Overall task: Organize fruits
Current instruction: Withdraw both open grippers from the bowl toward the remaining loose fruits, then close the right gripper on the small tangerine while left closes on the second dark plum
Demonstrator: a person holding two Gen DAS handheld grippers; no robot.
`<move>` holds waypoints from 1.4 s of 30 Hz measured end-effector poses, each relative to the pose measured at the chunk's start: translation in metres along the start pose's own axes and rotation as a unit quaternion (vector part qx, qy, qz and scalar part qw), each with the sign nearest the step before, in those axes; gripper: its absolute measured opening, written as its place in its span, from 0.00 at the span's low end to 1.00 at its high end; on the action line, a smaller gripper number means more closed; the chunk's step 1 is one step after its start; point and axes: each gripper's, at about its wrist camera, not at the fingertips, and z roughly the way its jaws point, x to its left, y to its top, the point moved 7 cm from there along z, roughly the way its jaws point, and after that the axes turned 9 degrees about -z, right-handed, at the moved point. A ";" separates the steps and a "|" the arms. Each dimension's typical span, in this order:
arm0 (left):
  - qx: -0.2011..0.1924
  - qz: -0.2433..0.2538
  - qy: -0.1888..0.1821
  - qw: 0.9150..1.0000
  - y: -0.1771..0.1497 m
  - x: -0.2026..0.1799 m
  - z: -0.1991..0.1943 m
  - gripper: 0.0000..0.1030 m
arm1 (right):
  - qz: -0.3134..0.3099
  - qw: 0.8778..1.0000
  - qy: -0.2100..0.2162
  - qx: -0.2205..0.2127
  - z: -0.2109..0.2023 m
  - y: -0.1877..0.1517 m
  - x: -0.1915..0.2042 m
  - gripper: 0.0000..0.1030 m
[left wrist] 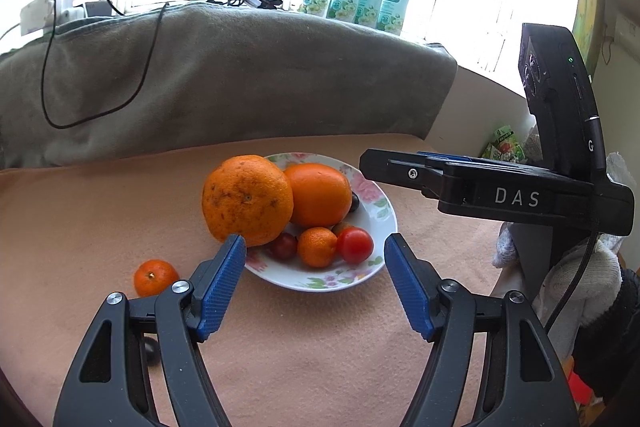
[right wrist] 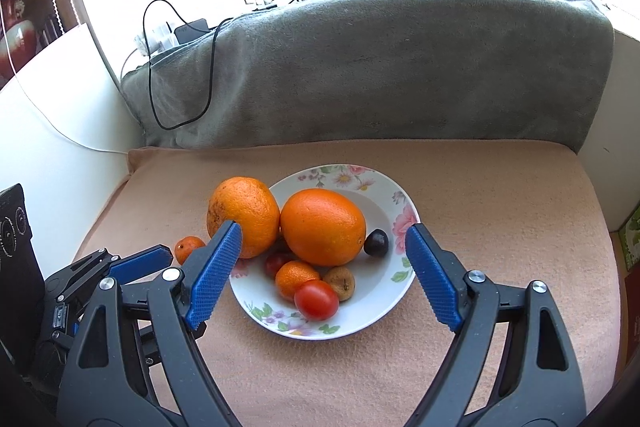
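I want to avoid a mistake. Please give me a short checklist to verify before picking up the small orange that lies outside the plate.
1. Left hand-held gripper open, nothing between the jaws: ok.
2. Right hand-held gripper open, nothing held: ok.
3. Small orange lies alone on the cloth, free to grasp: ok.
4. Room for it on the plate: ok, bare patch at the right.
5. Big rough orange sits steadily at the plate's edge: cannot tell.
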 end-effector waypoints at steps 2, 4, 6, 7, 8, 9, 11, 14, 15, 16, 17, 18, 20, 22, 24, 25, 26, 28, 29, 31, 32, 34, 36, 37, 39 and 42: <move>-0.002 -0.002 0.003 1.000 0.000 0.004 -0.004 0.70 | -0.004 1.000 0.002 0.000 -0.001 0.001 0.006 0.84; -0.004 -0.004 0.006 1.000 -0.001 0.007 -0.007 0.70 | -0.008 1.000 0.006 -0.001 -0.001 0.002 0.013 0.84; -0.006 -0.006 0.008 1.000 -0.002 0.011 -0.010 0.70 | -0.013 1.000 0.009 -0.002 -0.001 0.003 0.020 0.84; -0.006 -0.007 0.010 1.000 -0.002 0.014 -0.012 0.70 | -0.015 1.000 0.010 -0.002 -0.001 0.003 0.024 0.84; -0.007 -0.009 0.011 1.000 -0.002 0.016 -0.013 0.70 | -0.018 1.000 0.012 -0.002 -0.002 0.004 0.027 0.84; -0.008 -0.011 0.012 1.000 -0.002 0.018 -0.014 0.70 | -0.021 1.000 0.013 -0.002 -0.001 0.004 0.031 0.84; -0.010 -0.014 0.015 1.000 -0.003 0.022 -0.018 0.70 | -0.027 0.999 0.016 -0.002 -0.001 0.006 0.038 0.84; -0.013 -0.019 0.021 1.000 -0.004 0.029 -0.023 0.70 | -0.036 0.999 0.022 -0.002 0.000 0.008 0.049 0.84; -0.014 -0.021 0.023 0.999 -0.005 0.032 -0.025 0.70 | -0.039 0.999 0.024 -0.001 0.001 0.009 0.052 0.84; -0.015 -0.023 0.025 0.999 -0.005 0.034 -0.026 0.70 | -0.041 0.999 0.026 -0.001 0.001 0.009 0.056 0.84; -0.016 -0.025 0.027 0.999 -0.005 0.037 -0.028 0.70 | -0.044 0.999 0.027 -0.001 0.002 0.010 0.059 0.84; -0.017 -0.028 0.029 0.999 -0.006 0.041 -0.029 0.70 | -0.046 0.999 0.030 -0.001 0.003 0.011 0.063 0.84; -0.018 -0.036 0.034 0.999 -0.009 0.050 -0.033 0.70 | -0.050 0.998 0.036 -0.002 0.004 0.013 0.070 0.84; -0.017 -0.043 0.040 0.998 -0.013 0.060 -0.036 0.70 | -0.053 0.998 0.042 -0.002 0.004 0.014 0.077 0.84; -0.017 -0.050 0.046 0.998 -0.017 0.070 -0.039 0.70 | -0.056 0.997 0.048 -0.003 0.005 0.016 0.084 0.84; -0.017 -0.054 0.049 0.997 -0.019 0.076 -0.041 0.70 | -0.058 0.997 0.053 -0.003 0.007 0.017 0.088 0.84; -0.017 -0.058 0.052 0.997 -0.021 0.080 -0.042 0.70 | -0.061 0.996 0.058 -0.002 0.008 0.018 0.091 0.84; -0.014 -0.065 0.056 0.996 -0.025 0.089 -0.044 0.70 | -0.065 0.996 0.066 0.000 0.011 0.020 0.099 0.84; -0.012 -0.069 0.058 0.996 -0.027 0.093 -0.044 0.70 | -0.067 0.995 0.071 0.002 0.013 0.020 0.103 0.84; -0.008 -0.079 0.057 0.995 -0.032 0.100 -0.045 0.70 | -0.071 0.994 0.079 0.006 0.017 0.021 0.111 0.84; -0.006 -0.083 0.057 0.995 -0.034 0.103 -0.045 0.70 | -0.072 0.994 0.084 0.008 0.020 0.021 0.114 0.84; -0.002 -0.090 0.058 0.994 -0.039 0.109 -0.045 0.70 | -0.070 0.993 0.098 0.013 0.025 0.021 0.121 0.84; 0.002 -0.096 0.055 0.994 -0.044 0.113 -0.043 0.70 | -0.066 0.991 0.113 0.020 0.030 0.020 0.128 0.84; 0.004 -0.099 0.054 0.994 -0.045 0.114 -0.043 0.69 | -0.063 0.990 0.121 0.024 0.033 0.020 0.130 0.84; 0.007 -0.106 0.049 0.993 -0.048 0.116 -0.041 0.69 | -0.057 0.989 0.133 0.032 0.040 0.018 0.136 0.84; 0.010 -0.113 0.042 0.993 -0.050 0.117 -0.038 0.69 | -0.047 0.987 0.148 0.047 0.052 0.016 0.143 0.75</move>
